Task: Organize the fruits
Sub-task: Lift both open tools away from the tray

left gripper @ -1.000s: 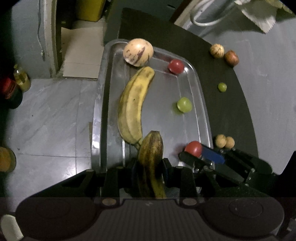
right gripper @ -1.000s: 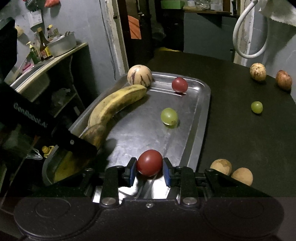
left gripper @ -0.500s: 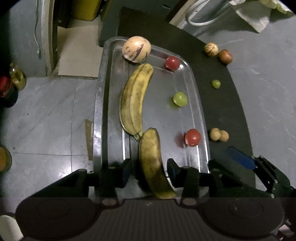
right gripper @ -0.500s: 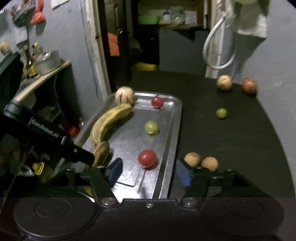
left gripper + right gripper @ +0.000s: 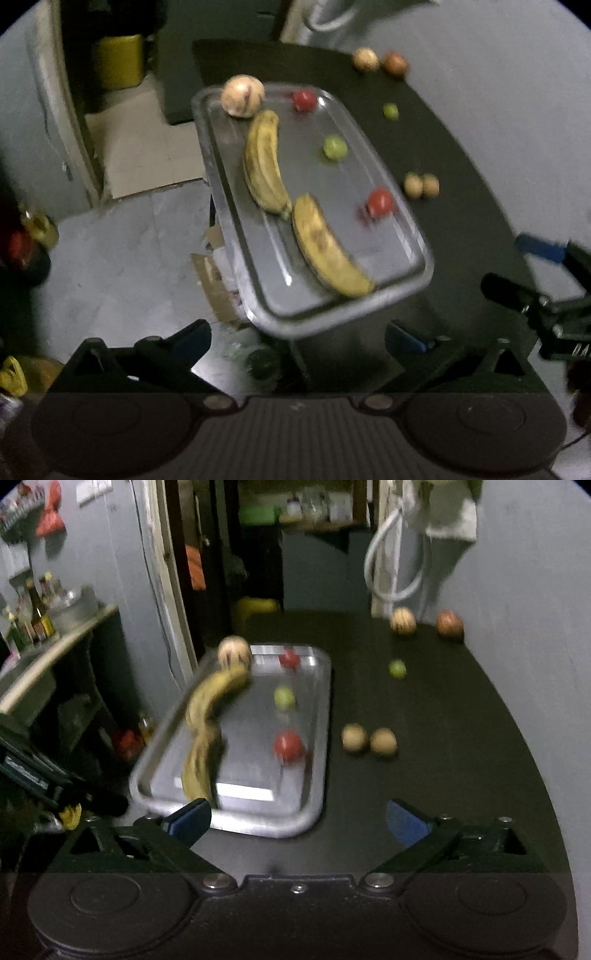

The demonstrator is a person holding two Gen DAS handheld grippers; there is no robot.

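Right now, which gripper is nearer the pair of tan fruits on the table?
Right. The right gripper hangs open directly before the tan fruits; the left gripper, also open, sits off the tray's near-left corner.

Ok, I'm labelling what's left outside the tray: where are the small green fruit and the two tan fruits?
small green fruit [image 5: 397, 669], right wrist view, centre of its top.
two tan fruits [image 5: 354, 737], right wrist view, middle of the left one.

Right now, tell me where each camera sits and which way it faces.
Left wrist: on the left gripper, high up, tilted down at the tray; its own open fingers show, plus the right gripper at the right edge.
Right wrist: on the right gripper, lower, facing along the table toward the wall; its open fingers show.
Shared: the tray, both bananas, the loose fruits.
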